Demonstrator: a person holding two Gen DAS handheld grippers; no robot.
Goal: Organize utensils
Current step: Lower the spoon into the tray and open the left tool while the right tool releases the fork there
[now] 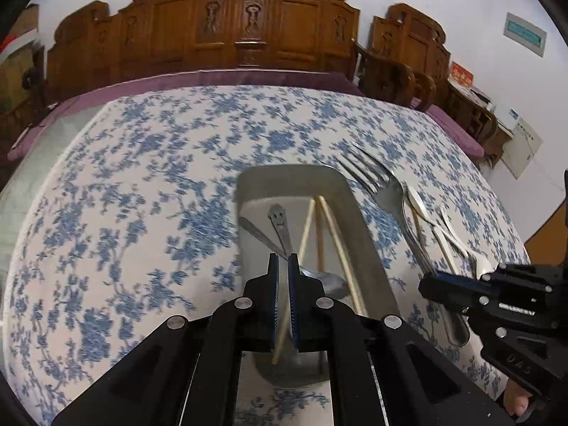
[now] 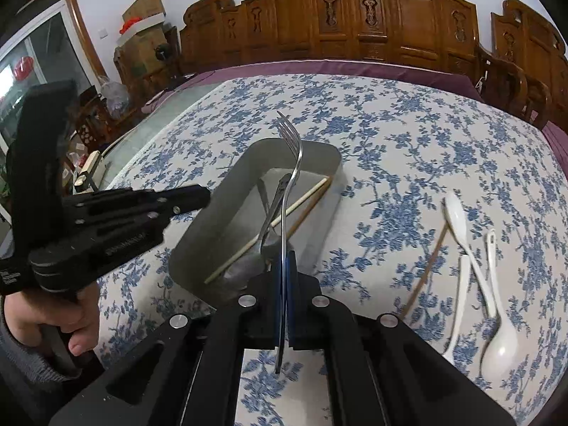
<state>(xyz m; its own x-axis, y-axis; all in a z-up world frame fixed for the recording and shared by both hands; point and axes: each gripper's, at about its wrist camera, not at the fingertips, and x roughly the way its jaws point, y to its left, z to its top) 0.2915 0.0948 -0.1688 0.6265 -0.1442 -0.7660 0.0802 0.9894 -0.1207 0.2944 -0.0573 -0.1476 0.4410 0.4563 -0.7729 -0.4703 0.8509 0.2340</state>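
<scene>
Left gripper [image 1: 283,261] clamped on a chopstick [image 1: 306,232] angled into the grey tray [image 1: 369,234], right gripper [image 2: 284,259] clamped on a fork [image 2: 289,177] held over the tray, metal spoon [image 1: 330,280] and chopsticks inside, white spoons [image 2: 472,252] on tablecloth [image 2: 408,135] toward its right edge.

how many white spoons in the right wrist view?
3, all on the tablecloth right of the tray, overlapping: far spoon with its bowl away from the camera, near spoon with its bowl toward it, left spoon slim, possibly on edge. None seems hidden.
</scene>
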